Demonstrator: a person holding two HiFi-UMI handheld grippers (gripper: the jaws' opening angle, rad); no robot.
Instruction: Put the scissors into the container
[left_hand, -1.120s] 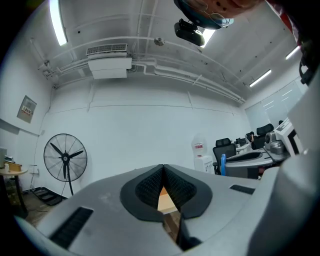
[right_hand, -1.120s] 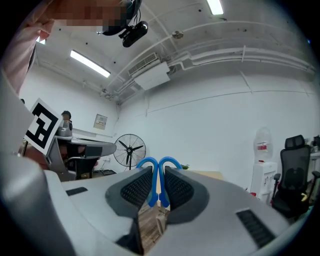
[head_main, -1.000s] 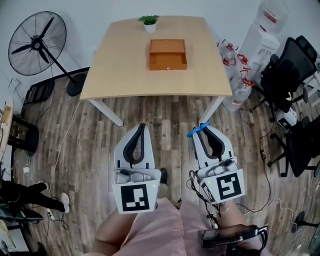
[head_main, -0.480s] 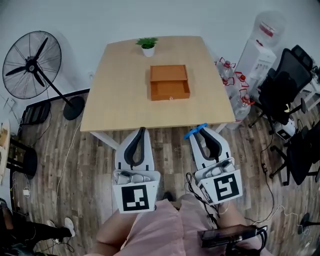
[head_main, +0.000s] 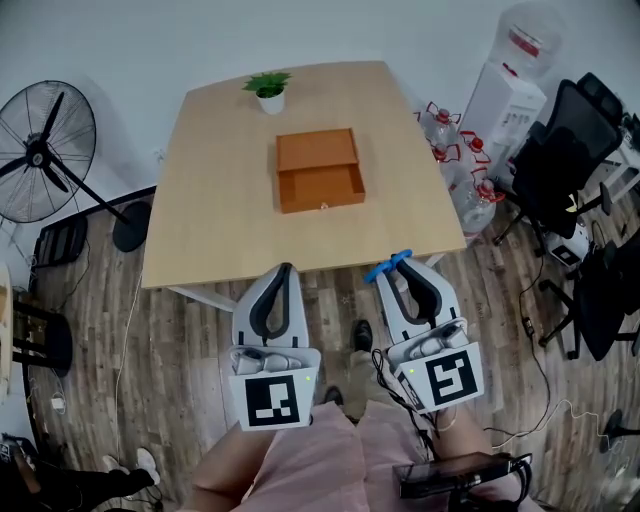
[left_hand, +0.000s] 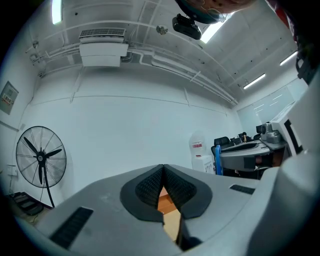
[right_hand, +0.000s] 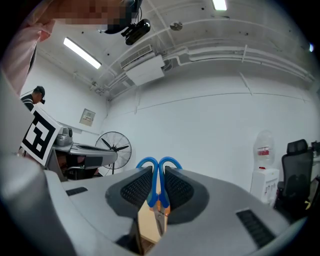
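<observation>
Jaws of the right gripper (head_main: 402, 268) clamp blue-handled scissors (right_hand: 159, 180) at lower centre-right of the head view, while the left gripper (head_main: 284, 271) beside it is pinched together on nothing. What appears to be an open orange container (head_main: 320, 170) sits on the table (head_main: 215, 210), upper centre.

Blue-handled steel scissors (right_hand: 159, 186) show between the black ribbed pads (right_hand: 134, 190) of the pale grey right gripper (head_main: 402, 268). The left gripper (head_main: 283, 272) matches it, and both carry black-and-white square markers. Farther off, an orange wooden container (head_main: 320, 172) stands on the light tan table (head_main: 215, 210).
</observation>
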